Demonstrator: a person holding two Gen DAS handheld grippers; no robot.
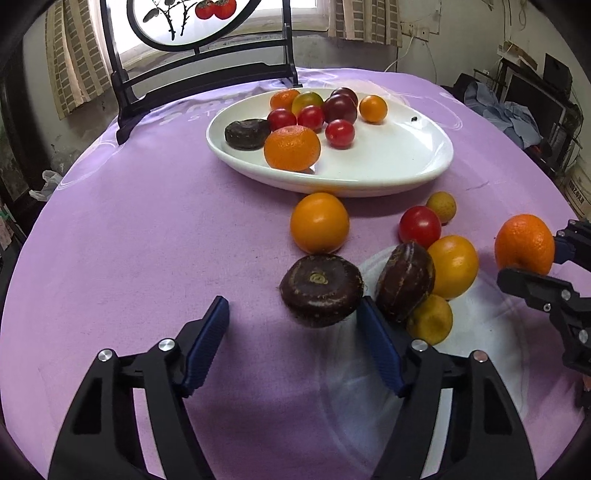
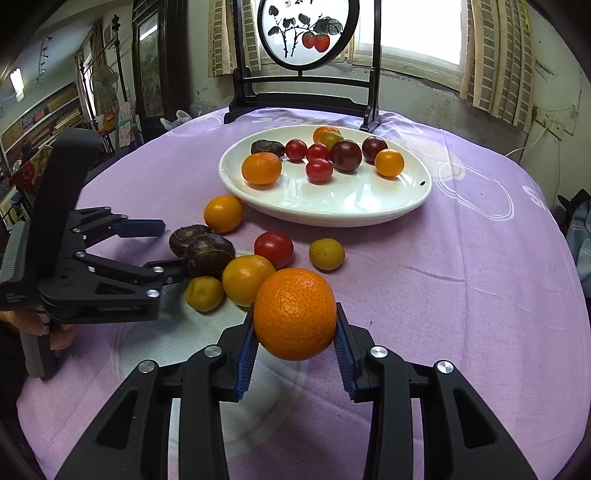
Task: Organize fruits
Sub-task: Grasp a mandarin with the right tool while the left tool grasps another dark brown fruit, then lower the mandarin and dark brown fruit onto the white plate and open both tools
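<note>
My right gripper [image 2: 295,332] is shut on a mandarin orange [image 2: 294,314] and holds it just above the purple cloth; the mandarin also shows in the left wrist view [image 1: 524,244]. My left gripper [image 1: 293,314] is open, its jaws either side of a dark brown water chestnut [image 1: 321,290] on the cloth. Beside it lie a second dark chestnut [image 1: 405,281], two orange fruits [image 1: 319,222] [image 1: 453,266], a red tomato [image 1: 420,226] and two small yellow fruits [image 1: 430,320] [image 1: 441,206]. A white plate [image 1: 388,162] farther back holds several fruits.
A black-framed round painted screen [image 2: 308,33] stands at the table's far edge behind the plate [image 2: 332,206]. The purple cloth [image 1: 129,240] covers a round table. Shelves and clutter surround the table.
</note>
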